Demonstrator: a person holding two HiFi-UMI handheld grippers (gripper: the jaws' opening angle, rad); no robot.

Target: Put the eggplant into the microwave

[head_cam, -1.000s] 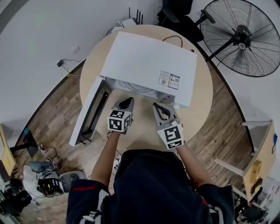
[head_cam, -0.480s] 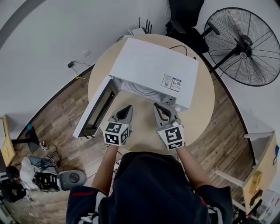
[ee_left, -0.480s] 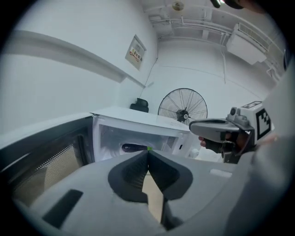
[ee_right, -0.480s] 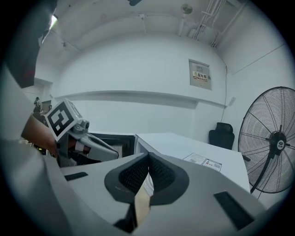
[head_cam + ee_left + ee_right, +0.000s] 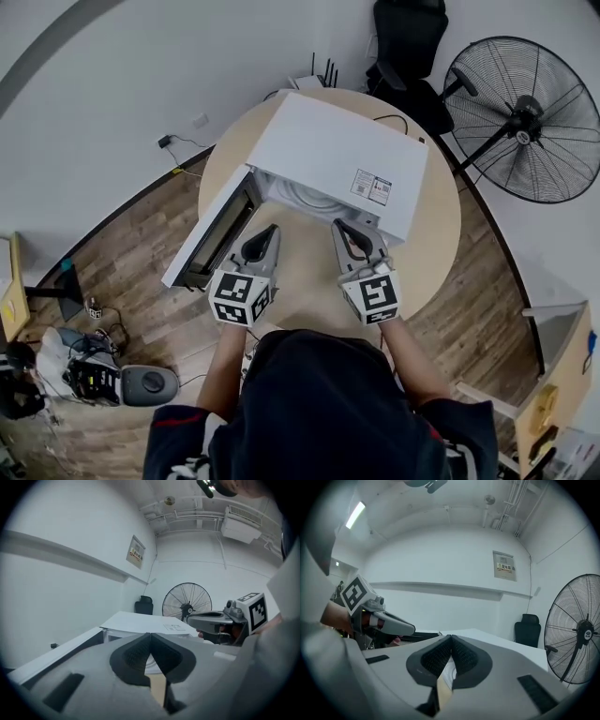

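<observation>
Both tools hang side by side in the middle of the head view, noses pointed at the microwave (image 5: 328,155) in the upper middle of the frame. It sits on the round wooden counter (image 5: 433,225) with its door (image 5: 211,239) swung out toward the lower left. The left tool (image 5: 265,239) has its tip near the door's inner face. The right tool (image 5: 349,234) has its tip near the oven's front right corner, just below the label (image 5: 372,186) on the white top. Neither looks to be touching the oven.

Both tools have their pads pressed together, with nothing between them.

I cannot find the eggplant in any view. From overhead, the oven's top covers the cavity.

The head view alone shows the layout: the counter, the person's arms, the fan (image 5: 530,117) and the chair (image 5: 408,37) in the upper right. The left gripper view looks across the oven's flat top and catches the other tool at its right edge. The right gripper view catches the left tool at its left edge. Both also show the wall sign (image 5: 505,566), which the overhead camera misses.
</observation>
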